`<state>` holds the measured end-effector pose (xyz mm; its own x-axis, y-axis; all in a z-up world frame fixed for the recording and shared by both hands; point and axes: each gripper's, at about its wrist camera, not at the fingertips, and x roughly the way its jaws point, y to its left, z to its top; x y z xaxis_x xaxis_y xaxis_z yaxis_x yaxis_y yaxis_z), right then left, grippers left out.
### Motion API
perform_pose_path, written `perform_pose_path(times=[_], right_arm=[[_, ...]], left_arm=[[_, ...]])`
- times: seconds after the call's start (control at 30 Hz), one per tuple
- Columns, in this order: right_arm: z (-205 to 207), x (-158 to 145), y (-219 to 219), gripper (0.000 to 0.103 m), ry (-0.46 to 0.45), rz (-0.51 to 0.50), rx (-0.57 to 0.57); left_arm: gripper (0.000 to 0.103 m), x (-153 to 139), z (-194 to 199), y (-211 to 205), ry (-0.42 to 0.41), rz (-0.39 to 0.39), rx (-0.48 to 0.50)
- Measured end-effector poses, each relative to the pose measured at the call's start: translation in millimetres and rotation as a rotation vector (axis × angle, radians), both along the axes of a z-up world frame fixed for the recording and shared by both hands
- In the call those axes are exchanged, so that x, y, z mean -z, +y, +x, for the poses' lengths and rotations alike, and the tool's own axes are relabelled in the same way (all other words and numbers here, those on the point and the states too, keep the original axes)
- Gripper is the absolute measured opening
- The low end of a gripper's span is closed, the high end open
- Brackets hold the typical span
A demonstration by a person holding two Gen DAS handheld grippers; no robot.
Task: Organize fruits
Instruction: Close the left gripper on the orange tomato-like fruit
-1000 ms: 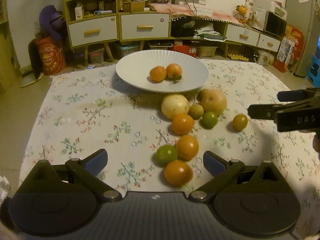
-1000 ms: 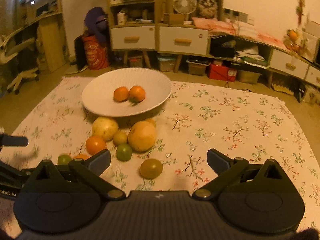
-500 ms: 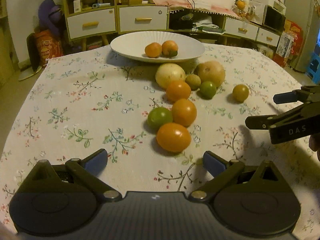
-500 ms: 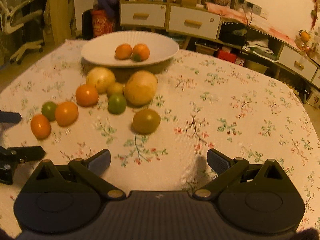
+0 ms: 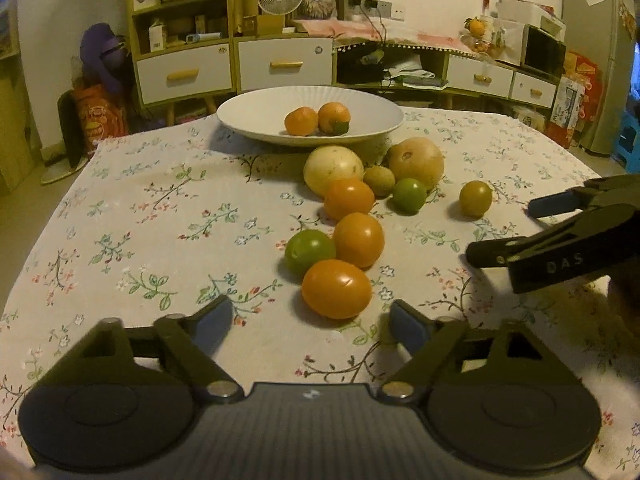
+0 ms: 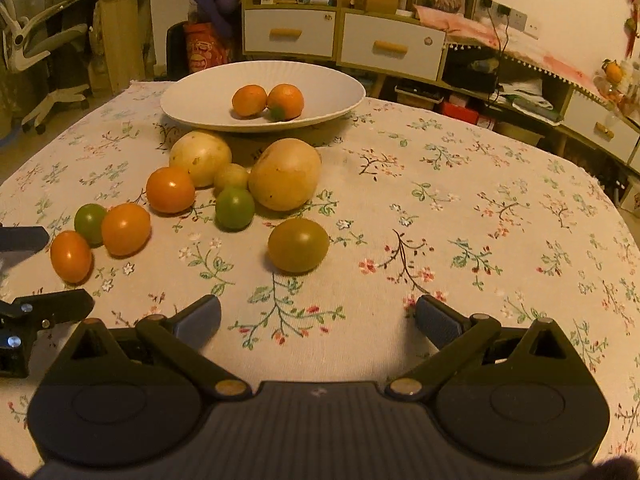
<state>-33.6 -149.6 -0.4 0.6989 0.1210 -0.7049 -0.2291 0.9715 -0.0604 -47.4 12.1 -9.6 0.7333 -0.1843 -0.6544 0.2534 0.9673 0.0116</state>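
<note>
Judging by how the fruit lies, the sorting has barely begun: the white plate [image 5: 256, 128] at the far side of the floral tablecloth [image 5: 132, 216] carries only two orange fruits [image 5: 302, 121] set side by side, with a bit of green tucked against the right one, while everything else sits loose on the cloth in front of it. Just below the plate's rim are two large pale fruits [image 5: 333, 168], a small yellowish one between them, and a green one [image 5: 409, 195] beside those. Closer in runs a string of three orange tomatoes and a green tomato [image 5: 309, 250], the nearest orange tomato [image 5: 337, 289] lying just ahead of the left gripper [image 5: 311, 326]. A dull olive tomato [image 6: 298, 245] sits apart on the right side of the group, straight ahead of the right gripper [image 6: 318, 318]. So about nine pieces appear left to place. Both tools are held low over the table, angled down toward the cloth, side by side and each aimed at its own fruit. The left gripper's jaws are closing, yet the pads touch nothing and the orange tomato is still beyond their tips rather than between them. The right gripper stands spread wide and empty, its pads well clear of the olive tomato.
</note>
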Motion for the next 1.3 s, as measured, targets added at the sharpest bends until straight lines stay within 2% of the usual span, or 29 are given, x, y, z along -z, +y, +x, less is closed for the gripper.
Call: perform_pose_path(times=[0.13, 0.3, 0.6, 0.83, 1.2, 1.3], right_arm=[[0.2, 1.3, 4.4, 0.100, -0.049, -0.022, -0.033], [0.9, -2.0, 9.8, 0.082, -0.069, -0.027, -0.066], [2.6, -4.3, 15.6, 0.058, -0.089, -0.042, -0.090], [5.5, -7.3, 13.9, 0.049, -0.092, -0.024, -0.077], [7.7, -9.3, 12.0, 0.029, -0.090, -0.007, -0.063], [8.3, -10.0, 11.0, 0.029, -0.086, 0.004, -0.058]], left_arm=[[0.069, -1.0, 0.9, -2.9, -0.003, -0.002, 0.014], [0.060, -1.6, 1.9, -3.3, -0.003, -0.008, 0.012], [0.042, -4.9, 2.2, -3.6, 0.002, -0.018, 0.006], [0.034, -6.7, 1.2, -4.9, 0.000, -0.019, 0.011], [0.032, -7.1, 1.1, -5.1, 0.002, -0.019, 0.012], [0.032, -7.1, 1.3, -5.0, 0.001, -0.018, 0.012]])
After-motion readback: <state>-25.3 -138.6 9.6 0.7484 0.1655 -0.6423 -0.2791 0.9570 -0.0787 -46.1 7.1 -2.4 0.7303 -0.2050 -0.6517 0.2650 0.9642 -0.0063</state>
